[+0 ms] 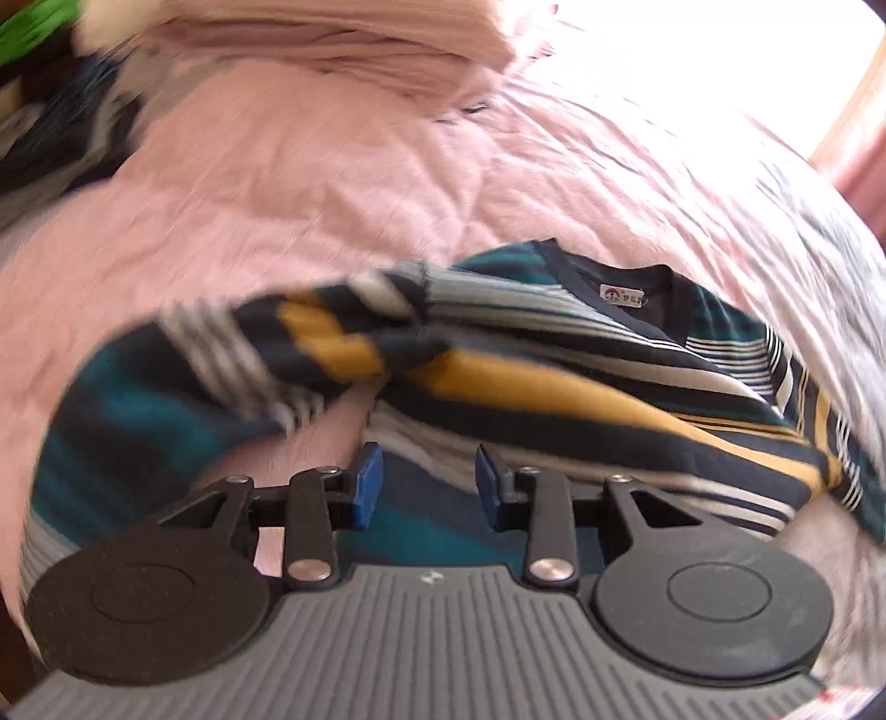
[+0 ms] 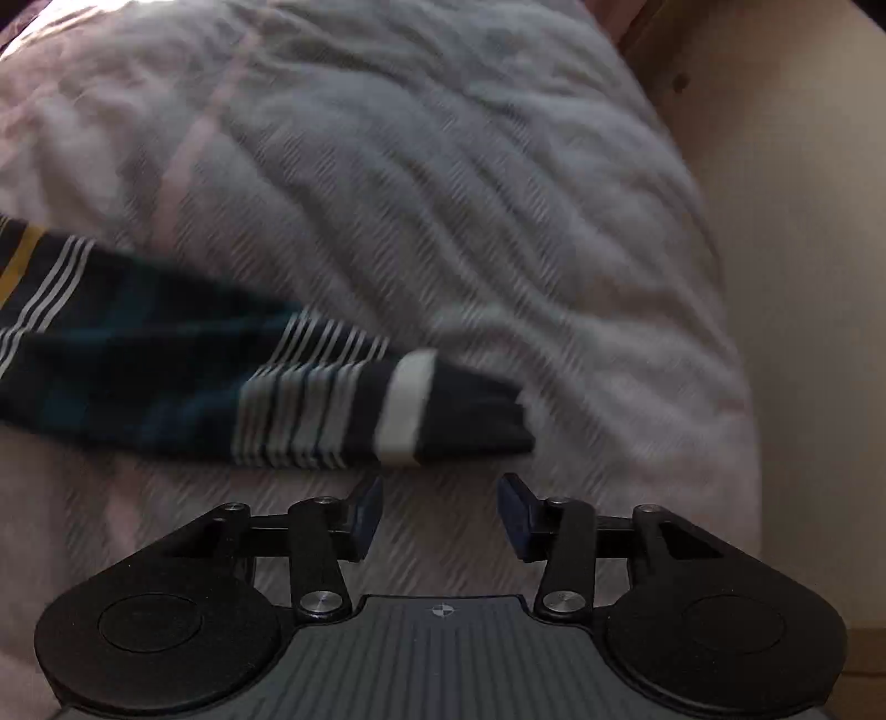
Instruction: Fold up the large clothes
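Observation:
A striped sweater (image 1: 554,387) in navy, teal, mustard and white lies on the pink bedspread (image 1: 310,183), neck label up at the back. One sleeve is folded across its left side. My left gripper (image 1: 429,487) hovers open just above the sweater's lower body, nothing between its blue pads. In the right wrist view the other sleeve (image 2: 310,404) stretches out from the left, cuff end pointing right. My right gripper (image 2: 440,515) stands open just short of that cuff, over the bedding, holding nothing.
A folded pink cloth stack (image 1: 332,39) lies at the back of the bed. Dark and green items (image 1: 50,111) sit at the far left. A beige wooden wall or bed frame (image 2: 792,277) bounds the bed on the right.

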